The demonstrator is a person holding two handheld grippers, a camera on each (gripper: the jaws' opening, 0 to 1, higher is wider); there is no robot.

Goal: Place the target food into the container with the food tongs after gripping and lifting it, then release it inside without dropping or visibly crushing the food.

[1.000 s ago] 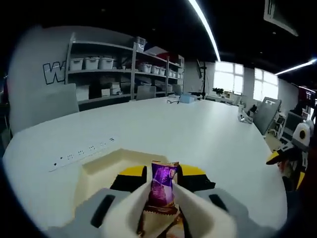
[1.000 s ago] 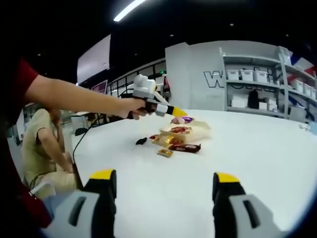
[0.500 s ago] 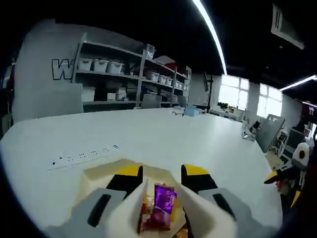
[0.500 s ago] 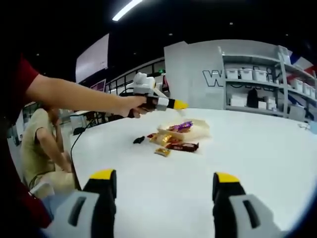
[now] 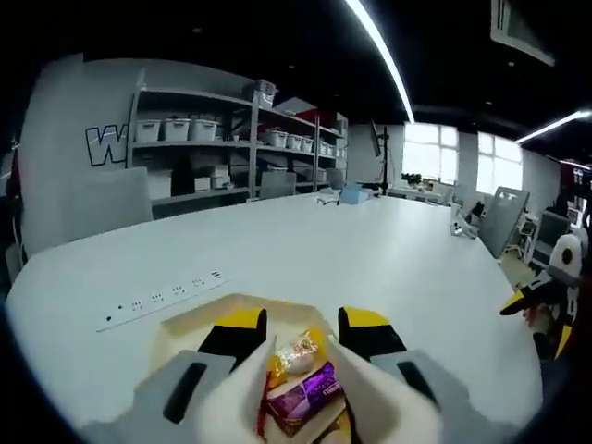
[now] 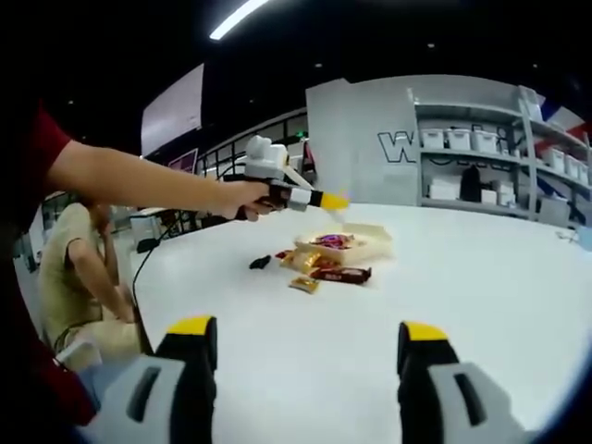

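Observation:
In the left gripper view my left gripper (image 5: pixel 303 324) hangs over a cream container (image 5: pixel 185 319), its yellow-tipped jaws and the white tong blades (image 5: pixel 242 388) spread apart. A purple snack packet (image 5: pixel 305 393) lies flat in the container below them, free of the blades, beside a golden packet (image 5: pixel 296 351). The right gripper view shows the same container (image 6: pixel 361 248) across the table with the purple packet (image 6: pixel 331 240) in it, and the left gripper (image 6: pixel 326 199) held by a hand just above it. My right gripper (image 6: pixel 305 333) stands open and holds nothing.
Loose snacks lie left of the container: a dark red bar (image 6: pixel 344 275), a golden packet (image 6: pixel 303 284), a small black item (image 6: pixel 261 263). A power strip (image 5: pixel 162 296) is set into the white table (image 5: pixel 370 250). A seated person (image 6: pixel 79 277) is at the table's left edge.
The purple packet, held upright between the tong blades a second ago, has dropped out of them and now lies flat in the container. The right gripper has not moved.

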